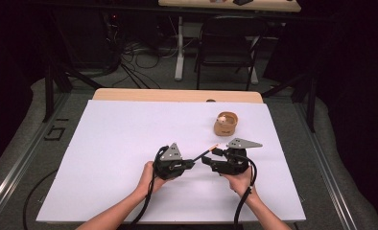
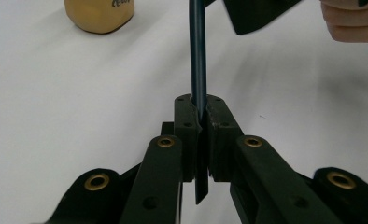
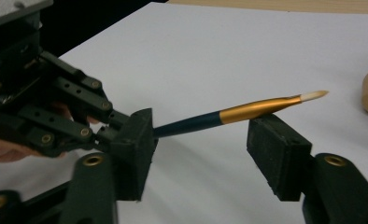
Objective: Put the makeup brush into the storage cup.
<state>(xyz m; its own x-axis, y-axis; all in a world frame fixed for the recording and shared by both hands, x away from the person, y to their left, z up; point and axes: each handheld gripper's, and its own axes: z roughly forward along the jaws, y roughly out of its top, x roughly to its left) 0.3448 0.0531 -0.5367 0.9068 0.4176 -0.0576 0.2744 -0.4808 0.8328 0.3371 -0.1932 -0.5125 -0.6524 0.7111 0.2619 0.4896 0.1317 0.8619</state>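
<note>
A paintbrush [image 1: 205,153] with a dark blue handle, a gold ferrule and a pale tip [image 3: 247,109] is clamped by its handle end in my left gripper [image 1: 191,163], which is shut on it. In the left gripper view the handle [image 2: 197,56] rises straight up from between the closed pads [image 2: 189,116]. My right gripper [image 1: 210,156] faces the left one, and its jaws stand open on either side of the brush's front half. Its pads [image 3: 275,149] are apart from the brush in the right gripper view.
A small wooden cup [image 1: 225,128] with something pale inside stands on the white sheet [image 1: 129,143], behind and to the right of the grippers. A chair [image 1: 228,43] and cables lie beyond the table's far edge.
</note>
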